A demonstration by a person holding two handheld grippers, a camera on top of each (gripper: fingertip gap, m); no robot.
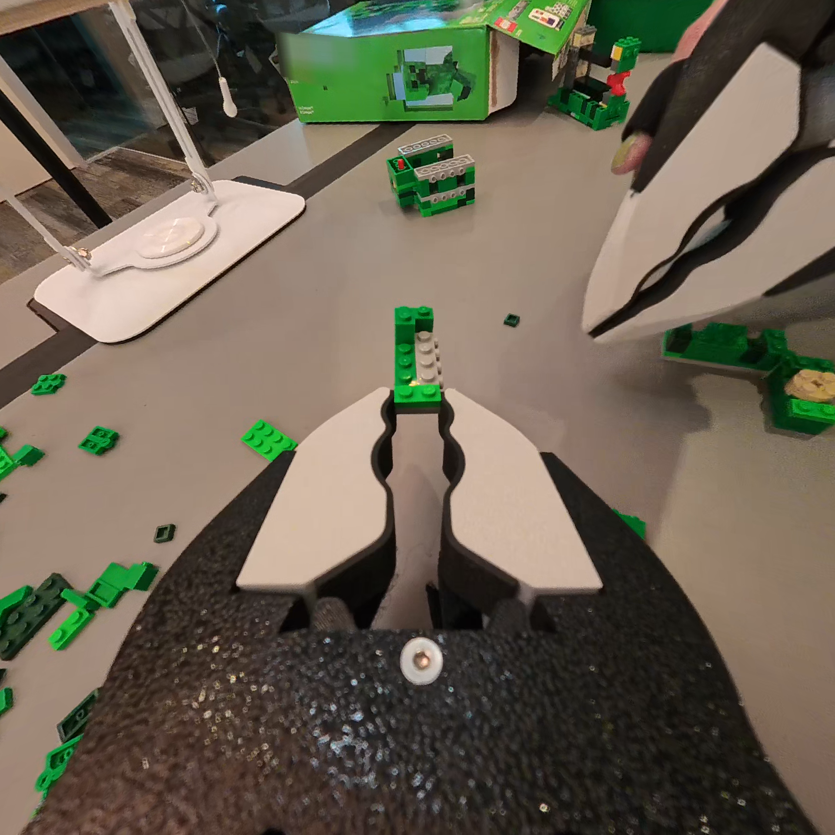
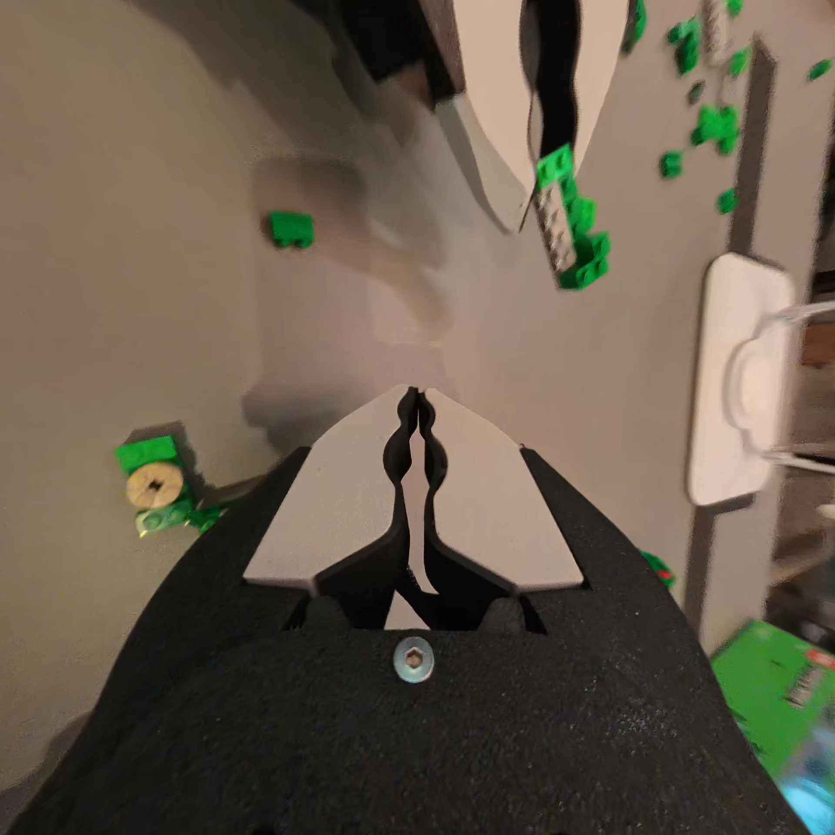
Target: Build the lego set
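My left gripper (image 1: 418, 400) is shut on the near end of a long green and grey lego assembly (image 1: 418, 357) and holds it out over the grey table. The same assembly (image 2: 571, 221) shows in the right wrist view, gripped by the left gripper (image 2: 549, 158) at the top. My right gripper (image 2: 418, 393) is shut with nothing between its fingers, above the bare table; it shows in the left wrist view (image 1: 592, 332) at the upper right, held by a gloved hand. A green block with grey plates (image 1: 431, 180) stands farther back.
A green lego box (image 1: 393, 68) and a partial build (image 1: 596, 86) stand at the back. A white lamp base (image 1: 171, 253) is at left. Loose green pieces (image 1: 269, 439) lie at left. A green plate build with a tan round piece (image 1: 809, 384) lies at right, also seen in the right wrist view (image 2: 153, 483). Tip to tip, the grippers are about 9 centimetres apart.
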